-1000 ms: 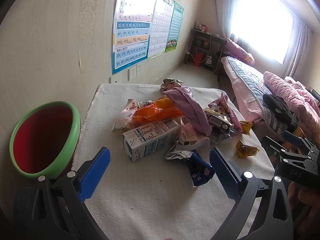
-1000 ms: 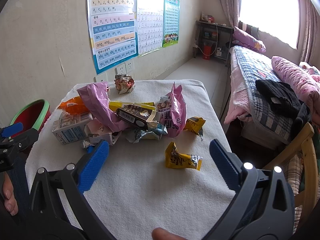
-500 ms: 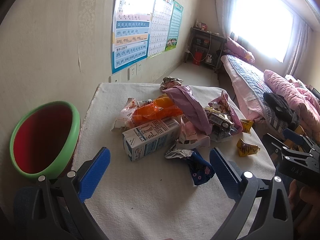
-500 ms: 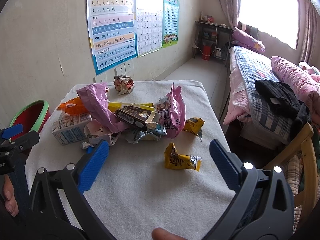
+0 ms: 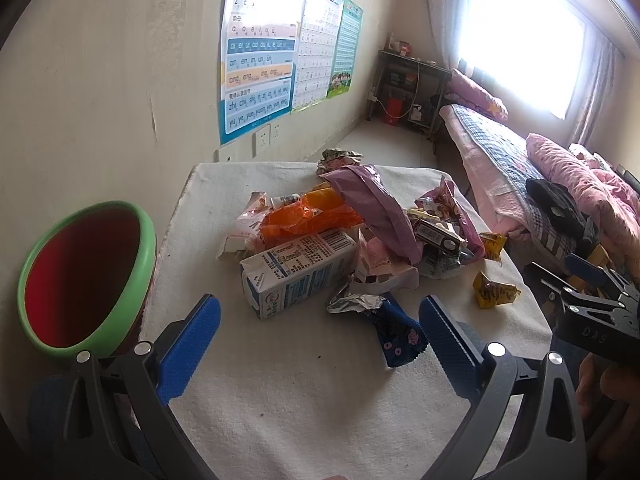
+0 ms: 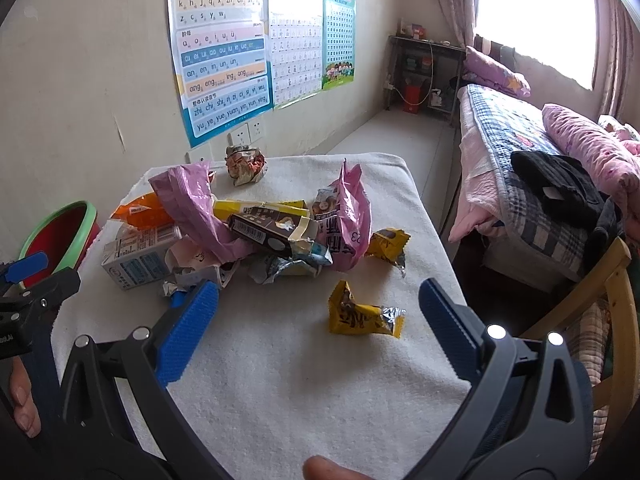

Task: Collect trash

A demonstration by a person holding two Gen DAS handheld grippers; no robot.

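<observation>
Dark-grey hand-held gripper (image 5: 320, 334); ribbed blue pads (image 5: 191, 344); silver screws.

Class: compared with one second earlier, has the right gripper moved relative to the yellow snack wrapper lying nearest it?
Yes. The right gripper has edged forward, closer to the yellow snack wrapper.

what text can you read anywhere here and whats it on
"汉语拼音字母表", then "b p m f d t n l", "a o e i u ü", "an en in un ün", "ang eng ing ong": pinyin poster
"23": pink bag
"DAS": right hand-held gripper, seen from the left wrist
Milk carton: table and barcode too small to read
Other wall charts, brown box, yellow wrapper: print blurred
</observation>
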